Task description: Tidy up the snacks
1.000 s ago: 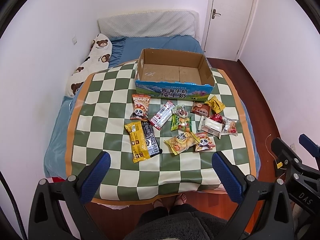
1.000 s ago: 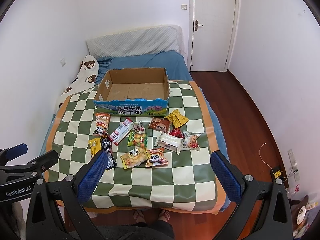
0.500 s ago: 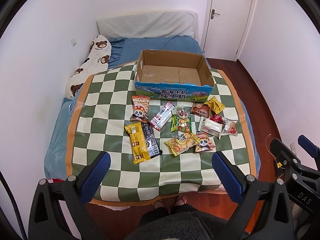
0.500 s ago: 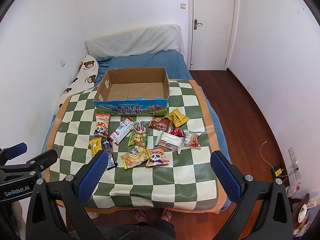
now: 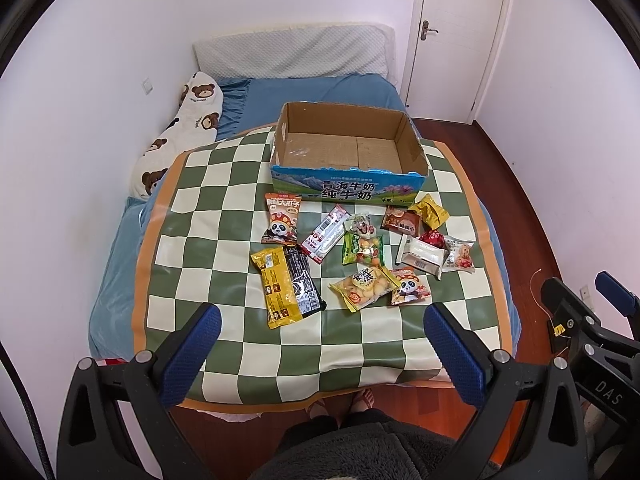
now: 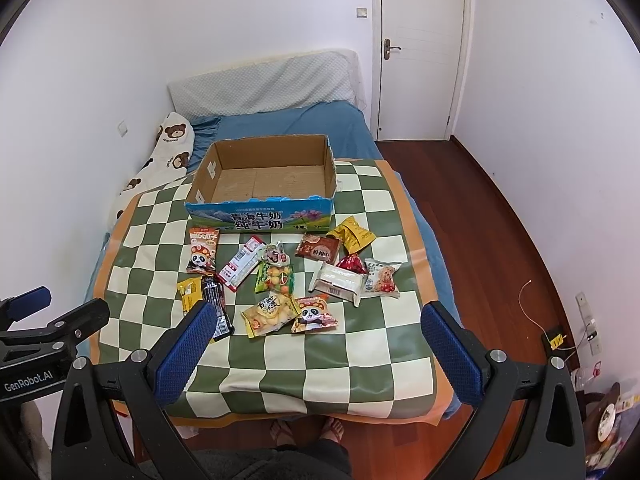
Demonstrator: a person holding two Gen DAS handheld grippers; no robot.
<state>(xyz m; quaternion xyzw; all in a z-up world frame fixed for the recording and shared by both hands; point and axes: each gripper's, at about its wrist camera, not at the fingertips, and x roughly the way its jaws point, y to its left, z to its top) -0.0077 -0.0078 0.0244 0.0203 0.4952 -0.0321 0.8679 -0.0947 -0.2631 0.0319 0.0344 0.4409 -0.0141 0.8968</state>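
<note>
An empty cardboard box with a blue printed front stands at the far side of a green-and-cream checked cloth. Several snack packets lie in front of it: a yellow-and-black pack, a panda packet, a red-and-white bar, a yellow puff bag, a white wrapped bar. My left gripper and right gripper hang open above the cloth's near edge, holding nothing.
The cloth covers a blue bed against the left wall, with a bear-print pillow and a padded headboard. Wooden floor runs along the right, a white door behind. A person's feet stand at the near edge.
Both cameras have shifted very slightly; the snacks and the box lie as before and both grippers remain open.
</note>
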